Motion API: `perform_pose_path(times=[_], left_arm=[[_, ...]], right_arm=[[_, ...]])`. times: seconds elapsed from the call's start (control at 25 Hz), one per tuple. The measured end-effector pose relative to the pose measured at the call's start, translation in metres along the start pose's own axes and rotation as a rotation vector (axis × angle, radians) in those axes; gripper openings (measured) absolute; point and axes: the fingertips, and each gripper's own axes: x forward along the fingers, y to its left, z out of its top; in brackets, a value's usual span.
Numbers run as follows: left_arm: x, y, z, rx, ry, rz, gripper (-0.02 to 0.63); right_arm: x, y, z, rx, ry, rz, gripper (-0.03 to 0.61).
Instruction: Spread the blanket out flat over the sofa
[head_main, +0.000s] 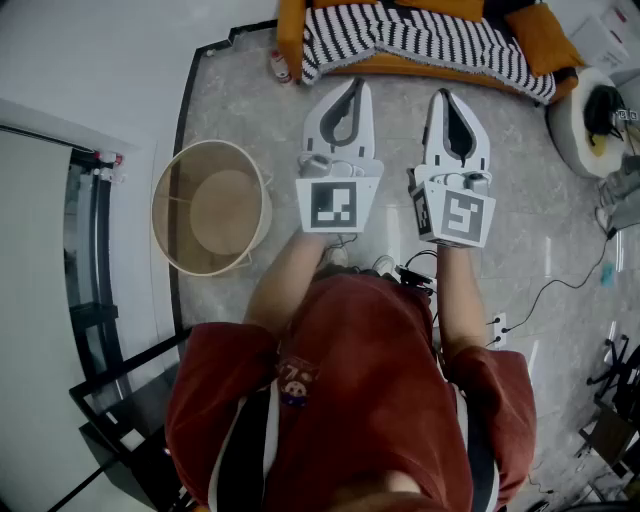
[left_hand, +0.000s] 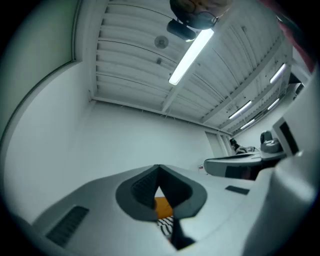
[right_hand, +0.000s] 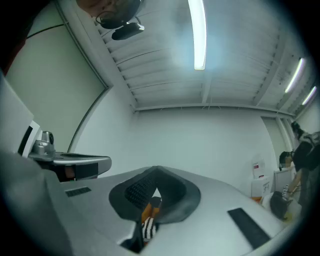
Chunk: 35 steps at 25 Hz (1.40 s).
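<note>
Head view: I see L tongs (head_main: 356, 85) & R tongs (head_main: 444, 97) both clenched, empty, over grey floor (head_main: 240, 100), near the black-and-white striped blanket (head_main: 430, 40) lying across orange sofa (head_main: 290, 30).
L gripper view: tips meet; sofa + stripes seen thru gap.
R gripper view: same.

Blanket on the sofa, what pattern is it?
The blanket has black and white stripes, clearest in the head view.

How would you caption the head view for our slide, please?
The left gripper and right gripper, both shut and empty, point at the striped blanket on the orange sofa.
</note>
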Motion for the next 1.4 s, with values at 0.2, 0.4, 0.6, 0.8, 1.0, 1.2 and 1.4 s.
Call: perform_pose_path(times=[0.2,0.4,0.6,0.8,1.0,1.2,1.4], left_arm=[[0.002,-0.012,-0.016,-0.016,0.029,0.008,0.015],[0.011,-0.025,-0.02,-0.021,0.033,0.017,0.015],[0.016,-0.036,-0.031,-0.025,0.064,0.031,0.015],[0.025,-0.058,-0.034,-0.019,0.054,0.036,0.015],[0.032,-0.076,-0.035,-0.008,0.056,0.034,0.015],[0.041,-0.089,-0.036,-0.007,0.055,0.027,0.015],[0.057,-0.079,-0.05,-0.021,0.058,0.024,0.015]], right_arm=[[-0.004,-0.012,-0.007,-0.003,0.014,-0.006,0.012],[-0.004,-0.029,-0.015,0.012,0.051,-0.016,0.012],[-0.006,-0.048,-0.018,0.033,0.005,-0.009,0.012],[-0.011,-0.074,-0.025,0.038,-0.002,-0.007,0.012],[-0.014,-0.091,-0.027,0.04,-0.005,-0.004,0.012],[-0.012,-0.104,-0.032,0.037,-0.002,-0.007,0.012],[0.006,-0.106,-0.043,0.021,0.002,-0.009,0.012]])
